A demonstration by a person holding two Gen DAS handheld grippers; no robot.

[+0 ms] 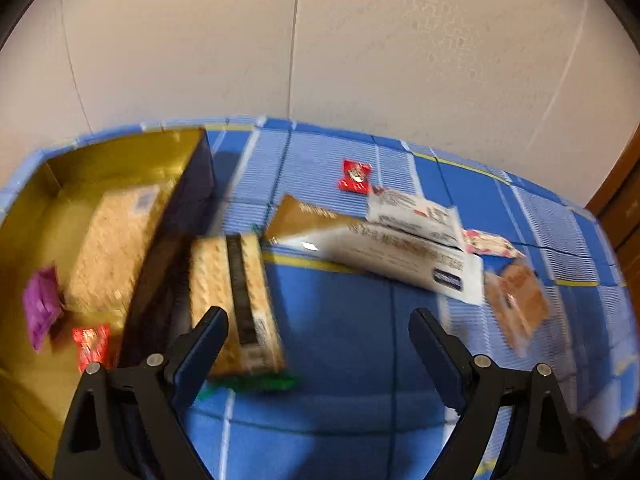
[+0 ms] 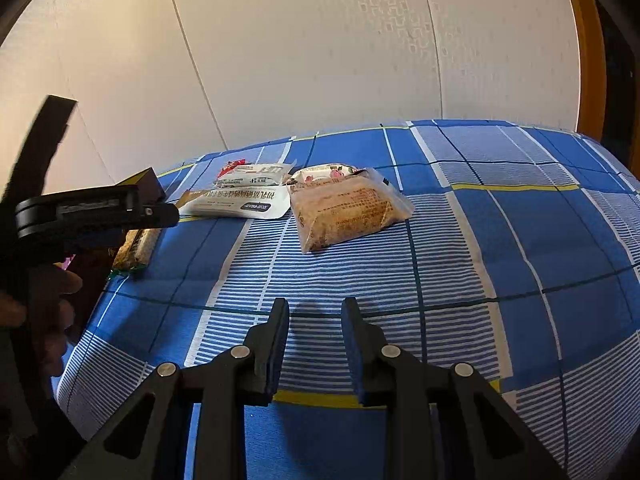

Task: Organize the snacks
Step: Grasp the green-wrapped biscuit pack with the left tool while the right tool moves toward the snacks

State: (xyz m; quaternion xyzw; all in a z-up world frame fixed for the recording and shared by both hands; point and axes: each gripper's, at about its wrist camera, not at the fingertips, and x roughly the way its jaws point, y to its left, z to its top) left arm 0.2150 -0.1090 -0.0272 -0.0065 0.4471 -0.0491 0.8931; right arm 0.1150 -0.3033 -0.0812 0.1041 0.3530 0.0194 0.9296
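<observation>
Blue checked cloth (image 2: 460, 240), snack labels too blurred to read; left gripper (image 1: 318, 320) spread, right gripper (image 2: 316, 308) nearly together, both empty

Both wrist views look steeply down, sharing the snack packets (image 1: 404, 256) ahead.

light: warm, indoor | left wrist view: motion-blurred | right wrist view: sharp | edges: fisheye-curved, dark corners

Taking the gold-lined box (image 1: 120, 160) as landmark: its dark side wall (image 1: 168, 248) is pressed by a cracker pack (image 1: 236, 300), so passage there is blocked. Farther from the box, a cluster of packets (image 2: 280, 196) is spread toward the wall. Bare blue checked bedspread (image 2: 460, 280) is left open nearer the cameras.
</observation>
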